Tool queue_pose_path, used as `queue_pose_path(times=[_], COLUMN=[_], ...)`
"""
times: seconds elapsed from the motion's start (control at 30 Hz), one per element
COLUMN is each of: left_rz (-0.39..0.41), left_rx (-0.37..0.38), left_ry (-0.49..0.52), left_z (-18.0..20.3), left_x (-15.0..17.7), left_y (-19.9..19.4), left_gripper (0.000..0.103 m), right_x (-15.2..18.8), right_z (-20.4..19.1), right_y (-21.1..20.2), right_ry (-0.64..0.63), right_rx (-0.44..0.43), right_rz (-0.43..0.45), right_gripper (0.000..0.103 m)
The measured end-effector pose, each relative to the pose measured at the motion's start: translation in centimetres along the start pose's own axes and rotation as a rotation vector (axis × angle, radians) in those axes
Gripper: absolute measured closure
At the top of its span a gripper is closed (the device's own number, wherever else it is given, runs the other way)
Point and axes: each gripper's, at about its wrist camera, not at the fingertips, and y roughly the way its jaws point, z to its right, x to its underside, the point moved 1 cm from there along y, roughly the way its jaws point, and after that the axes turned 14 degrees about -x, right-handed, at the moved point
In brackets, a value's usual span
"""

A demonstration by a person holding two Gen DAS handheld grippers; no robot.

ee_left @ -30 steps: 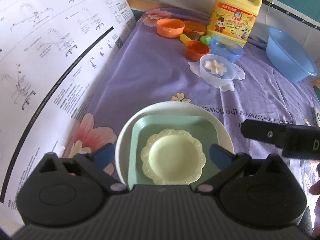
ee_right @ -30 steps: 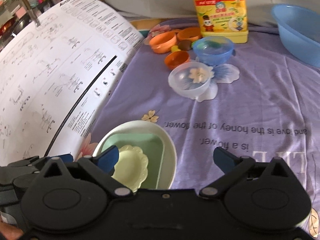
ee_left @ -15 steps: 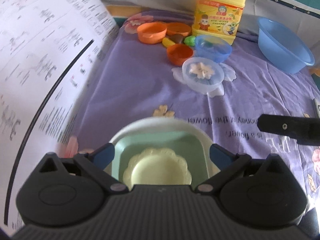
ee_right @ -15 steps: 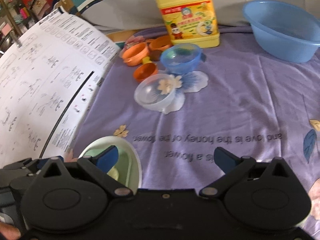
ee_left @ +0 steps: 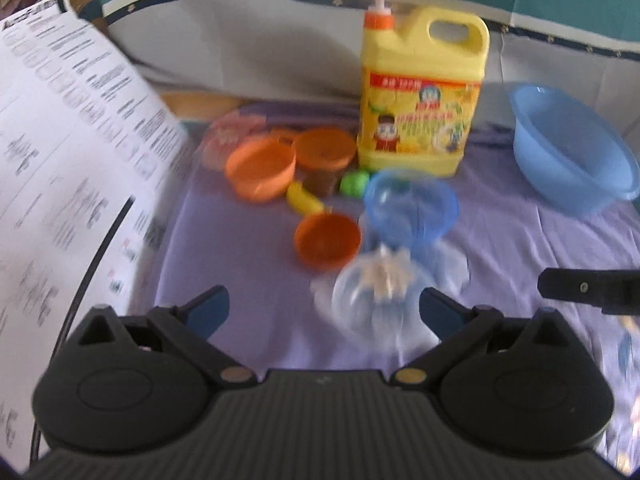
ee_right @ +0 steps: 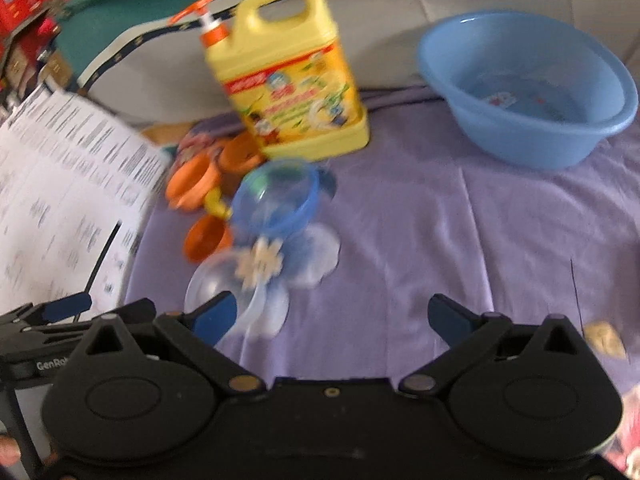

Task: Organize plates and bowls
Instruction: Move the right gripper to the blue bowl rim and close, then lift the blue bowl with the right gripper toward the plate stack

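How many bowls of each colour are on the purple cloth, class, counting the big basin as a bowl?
Orange bowls: 3
Blue bowls: 2, the small blue bowl and the basin
Clear bowls: 1
Total: 6

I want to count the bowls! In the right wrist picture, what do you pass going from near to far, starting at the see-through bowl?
Clear bowl → small orange bowl → translucent blue bowl → yellow detergent jug.
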Motion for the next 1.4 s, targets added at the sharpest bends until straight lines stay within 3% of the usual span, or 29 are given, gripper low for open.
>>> queue_pose_path(times=[0.2,0.43,0.5,0.63,0.7,0.87,1.0,1.4], left_rz=[0.008,-0.012,-0.019,-0.027,-0.029,-0.069,-0.067,-0.079], left_rx=[-0.001,-0.001,0.002,0.024,0.034,0.075,0.071,0.108], left_ry=[0.007,0.057,0.070,0.089,0.101,0.130,0.134,0.085], left_z=[2.5,5.2,5.8,6.9,7.4,8.5,8.8,9.0], left_x=[-3.9,-6.3,-6.6,-7.1,-7.1,-7.0,-6.7,-5.5], left_y=[4.4,9.2,10.3,11.7,12.1,13.3,13.4,9.6], left_gripper=[0.000,0.015,0.025,0.033,0.047,0.074,0.085,0.087], right_x=[-5.0,-8.9,-9.5,-9.9,-9.9,-9.3,-8.6,-7.3], right_z=[1.9,2.9,3.1,3.3,3.2,3.3,3.3,2.8], right_y=[3.2,8.9,10.6,13.4,14.3,15.7,15.7,11.7], right_ry=[0.060,0.105,0.115,0.133,0.130,0.133,0.118,0.091], right_rx=[-0.003,-0.046,-0.055,-0.072,-0.080,-0.086,-0.082,-0.046], right_rz=[0.023,0.002,-0.013,-0.038,-0.052,-0.066,-0.061,-0.036], right_gripper=[0.006,0.030,0.039,0.059,0.064,0.090,0.094,0.094])
